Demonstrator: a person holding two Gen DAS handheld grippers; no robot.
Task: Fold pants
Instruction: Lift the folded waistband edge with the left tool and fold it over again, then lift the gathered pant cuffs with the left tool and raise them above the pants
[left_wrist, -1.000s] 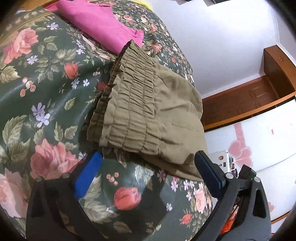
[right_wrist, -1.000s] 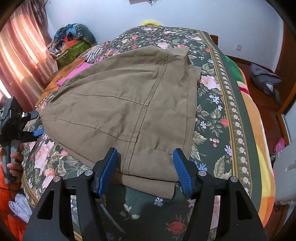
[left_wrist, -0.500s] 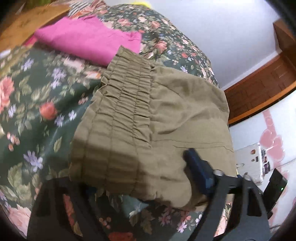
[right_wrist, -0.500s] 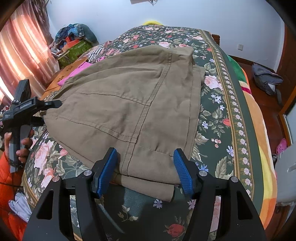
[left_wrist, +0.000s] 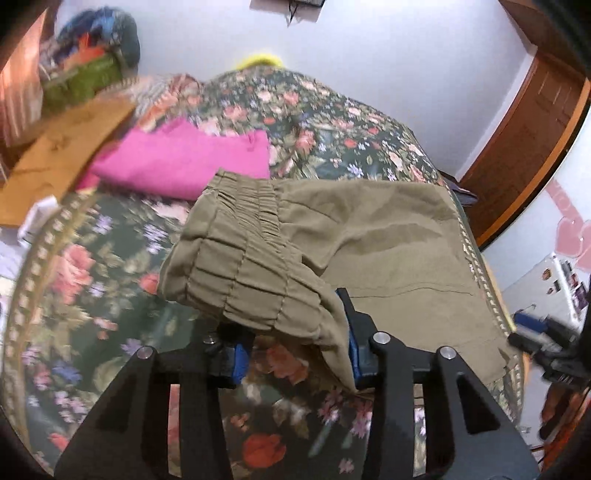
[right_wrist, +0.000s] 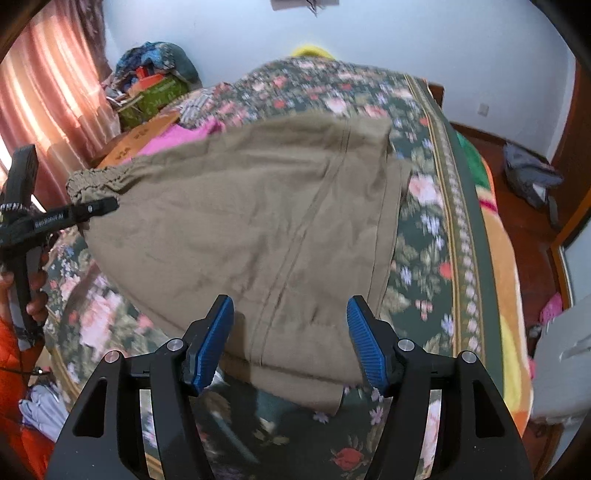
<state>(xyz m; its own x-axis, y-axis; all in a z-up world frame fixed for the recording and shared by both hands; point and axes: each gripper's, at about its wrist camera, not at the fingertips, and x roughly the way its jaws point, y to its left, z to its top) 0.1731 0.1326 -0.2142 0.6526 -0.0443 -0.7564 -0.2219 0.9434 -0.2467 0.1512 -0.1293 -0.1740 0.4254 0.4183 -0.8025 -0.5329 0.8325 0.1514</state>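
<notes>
Olive-khaki pants (left_wrist: 388, 251) lie folded on the floral bedspread (left_wrist: 85, 288). In the left wrist view the gathered elastic waistband (left_wrist: 243, 280) is lifted off the bed and drapes over my left gripper (left_wrist: 295, 354), whose jaws stand partly closed around the waistband fabric; the cloth hides the fingertips. In the right wrist view the pants (right_wrist: 258, 221) spread ahead, their leg hems (right_wrist: 295, 373) lying between the wide-apart blue pads of my open right gripper (right_wrist: 290, 339). The left gripper (right_wrist: 96, 208) shows there at the waistband corner.
A folded pink garment (left_wrist: 184, 162) lies on the bed beyond the pants, beside a cardboard box (left_wrist: 62, 155). A clutter pile (right_wrist: 155, 81) and curtain (right_wrist: 48, 96) stand at the far left. The bed edge and wooden floor (right_wrist: 517, 206) are at the right.
My left gripper has moved in onto the waistband, narrowed its jaws on it and lifted that end of the pants. My right gripper has stayed open at the hems.
</notes>
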